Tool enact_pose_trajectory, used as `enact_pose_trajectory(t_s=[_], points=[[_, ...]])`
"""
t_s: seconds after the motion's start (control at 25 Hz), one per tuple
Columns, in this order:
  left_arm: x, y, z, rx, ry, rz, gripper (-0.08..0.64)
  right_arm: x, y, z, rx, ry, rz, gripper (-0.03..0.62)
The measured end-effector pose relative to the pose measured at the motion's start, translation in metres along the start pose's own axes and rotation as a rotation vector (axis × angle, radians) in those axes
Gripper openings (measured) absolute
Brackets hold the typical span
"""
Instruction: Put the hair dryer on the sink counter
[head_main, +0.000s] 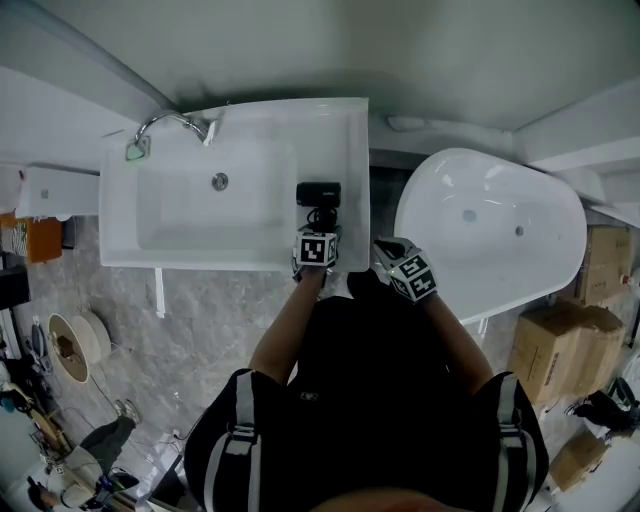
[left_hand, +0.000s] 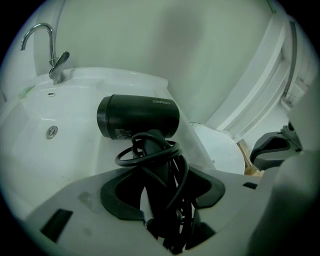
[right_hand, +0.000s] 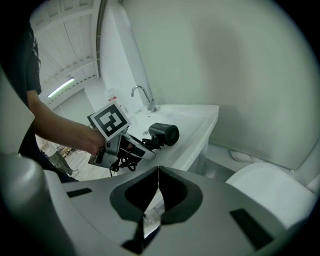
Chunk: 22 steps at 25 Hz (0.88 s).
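While my left tongs (left_hand: 165, 199) stand wide, their jaws are closed on the handle of the black hair dryer (left_hand: 137, 116), with its cord (left_hand: 150, 152) looped round that handle and bunched between the pads. The barrel lies crosswise ahead of the jaws, over the strip of sink counter (head_main: 352, 150) to the right of the basin (head_main: 200, 215); I cannot tell whether it touches the counter. My right tongs (right_hand: 158, 187): jaws together, tips meeting, nothing between them. They hang just beside the left pair, off the counter's front edge, angled downward. Seen from the right tongs, my hand grips the left pair below its marker cube (right_hand: 109, 120). Faucet (head_main: 170, 122): far left corner of the counter. White bathtub (head_main: 490, 230): right of the counter, apart from it.
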<state>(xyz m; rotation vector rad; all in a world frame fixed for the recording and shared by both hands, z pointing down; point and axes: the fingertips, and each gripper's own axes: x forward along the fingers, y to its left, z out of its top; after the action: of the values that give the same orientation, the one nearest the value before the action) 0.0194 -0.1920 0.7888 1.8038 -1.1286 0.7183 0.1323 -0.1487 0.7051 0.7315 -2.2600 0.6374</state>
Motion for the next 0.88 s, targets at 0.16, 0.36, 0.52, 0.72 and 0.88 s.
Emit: enact_pose_trajectory(t_s=[0.16, 0.36, 0.52, 0.72, 0.88], points=[[0.004, 0.0, -0.003, -0.001, 0.009, 0.026, 0.232, 0.0, -0.001, -0.001, -0.021, -0.001, 0.02, 0.058], [0.008, 0.002, -0.003, -0.006, 0.002, 0.06, 0.232, -0.002, -0.007, -0.004, -0.038, 0.011, 0.037, 0.058], [0.008, 0.002, -0.004, 0.003, 0.008, 0.094, 0.232, -0.002, -0.01, 0.0, -0.044, 0.007, 0.056, 0.058], [0.01, 0.002, -0.004, -0.018, -0.023, 0.094, 0.233, 0.003, -0.009, -0.003, -0.075, 0.022, 0.094, 0.058], [0.005, -0.005, -0.01, -0.034, -0.014, 0.046, 0.263, 0.007, -0.003, -0.002, -0.091, 0.024, 0.118, 0.06]])
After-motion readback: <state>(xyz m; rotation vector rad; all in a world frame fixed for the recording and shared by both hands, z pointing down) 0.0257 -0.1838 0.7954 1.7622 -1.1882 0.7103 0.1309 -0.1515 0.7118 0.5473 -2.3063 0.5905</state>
